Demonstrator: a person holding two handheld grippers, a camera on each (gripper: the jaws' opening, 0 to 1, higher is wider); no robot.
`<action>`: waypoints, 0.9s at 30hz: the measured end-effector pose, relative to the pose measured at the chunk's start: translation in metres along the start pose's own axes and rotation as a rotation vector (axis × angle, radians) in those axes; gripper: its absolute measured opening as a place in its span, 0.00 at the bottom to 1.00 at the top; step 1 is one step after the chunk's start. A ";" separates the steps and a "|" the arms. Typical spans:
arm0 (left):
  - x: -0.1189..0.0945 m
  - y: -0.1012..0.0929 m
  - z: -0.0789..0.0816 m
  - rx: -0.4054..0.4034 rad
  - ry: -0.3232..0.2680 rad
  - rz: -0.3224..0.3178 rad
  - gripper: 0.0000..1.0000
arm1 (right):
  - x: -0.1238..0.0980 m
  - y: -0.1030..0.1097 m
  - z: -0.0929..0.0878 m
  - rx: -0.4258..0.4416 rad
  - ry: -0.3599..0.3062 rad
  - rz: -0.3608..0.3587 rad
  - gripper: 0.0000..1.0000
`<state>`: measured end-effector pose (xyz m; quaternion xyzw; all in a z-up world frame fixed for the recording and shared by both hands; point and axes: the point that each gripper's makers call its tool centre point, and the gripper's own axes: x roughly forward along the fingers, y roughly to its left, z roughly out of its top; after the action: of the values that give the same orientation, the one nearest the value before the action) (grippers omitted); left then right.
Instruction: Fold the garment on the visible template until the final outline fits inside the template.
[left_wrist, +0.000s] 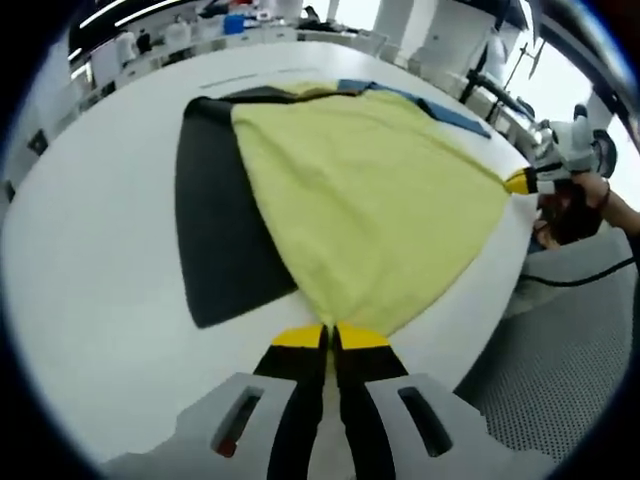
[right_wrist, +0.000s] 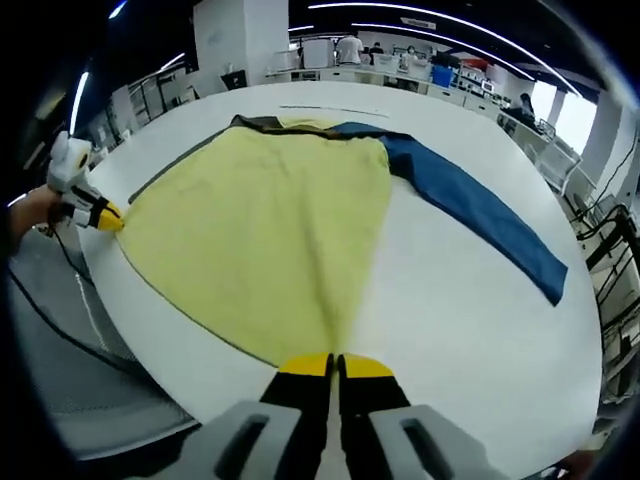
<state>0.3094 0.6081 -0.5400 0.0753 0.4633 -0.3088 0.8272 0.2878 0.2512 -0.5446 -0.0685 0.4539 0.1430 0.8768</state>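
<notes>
The yellow knit garment with blue sleeves (left_wrist: 370, 190) lies spread ahead of both claws over the dark template (left_wrist: 215, 240), its hem corners pinched by your closed left gripper (left_wrist: 331, 338) and right gripper (right_wrist: 335, 365); next, probably carry that hem forward.

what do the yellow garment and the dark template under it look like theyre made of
Yellow garment: looks like soft matte knit or fleece fabric, since it drapes and pulls taut between both tongs. Dark template: seems a thin, flat matte sheet, maybe felt or rubber; lies smooth, no creases.
</notes>
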 end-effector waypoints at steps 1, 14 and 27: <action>0.000 0.000 0.000 -0.012 -0.002 0.001 0.01 | 0.000 0.000 0.001 0.013 -0.001 0.001 0.00; -0.002 0.001 0.001 -0.027 -0.017 0.023 0.15 | -0.002 -0.002 0.004 0.038 -0.022 0.006 0.19; -0.020 0.021 0.040 0.051 -0.190 0.097 0.58 | -0.009 0.005 0.034 0.118 -0.186 0.055 0.67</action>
<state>0.3429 0.6176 -0.5050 0.0889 0.3707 -0.2858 0.8792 0.3074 0.2622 -0.5177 0.0092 0.3801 0.1460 0.9133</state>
